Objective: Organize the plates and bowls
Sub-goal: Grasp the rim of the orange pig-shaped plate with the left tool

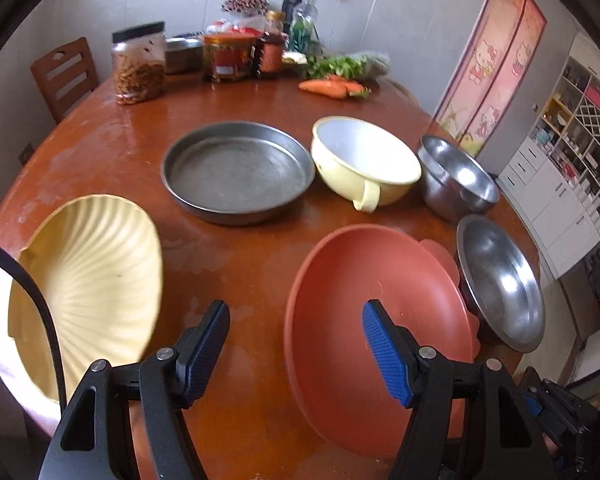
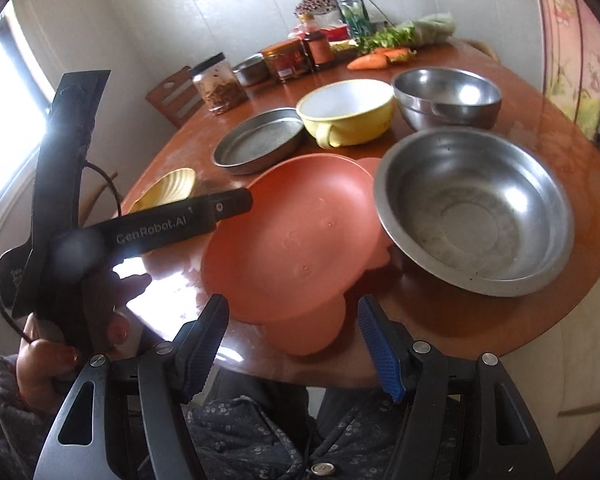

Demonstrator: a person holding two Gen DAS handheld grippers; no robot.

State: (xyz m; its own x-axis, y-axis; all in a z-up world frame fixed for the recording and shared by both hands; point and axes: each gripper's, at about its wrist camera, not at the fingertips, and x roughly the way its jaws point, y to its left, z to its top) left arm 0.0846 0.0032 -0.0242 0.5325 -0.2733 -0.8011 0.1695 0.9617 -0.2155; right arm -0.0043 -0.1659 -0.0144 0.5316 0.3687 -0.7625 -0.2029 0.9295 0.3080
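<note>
On a round brown table (image 1: 236,264) lie a yellow shell-shaped plate (image 1: 92,280) at the left, a grey metal pan (image 1: 238,172), a yellow handled bowl (image 1: 364,164), a deep steel bowl (image 1: 456,180) and a shallow steel bowl (image 1: 500,280). An orange lobed plate (image 1: 380,320) sits at the near edge. My left gripper (image 1: 296,344) is open above the table, with its right pad over the orange plate's left rim. My right gripper (image 2: 292,340) is open, and the orange plate's (image 2: 284,240) near lobe lies between its fingers, untouched. The shallow steel bowl (image 2: 476,208) overlaps that plate's right side.
Jars (image 1: 140,68), carrots (image 1: 332,86), greens and bottles crowd the table's far side. A wooden chair (image 1: 64,72) stands behind on the left. A hand holds the left gripper's black finger (image 2: 180,220) over the table's left part. A person's lap is below the near edge.
</note>
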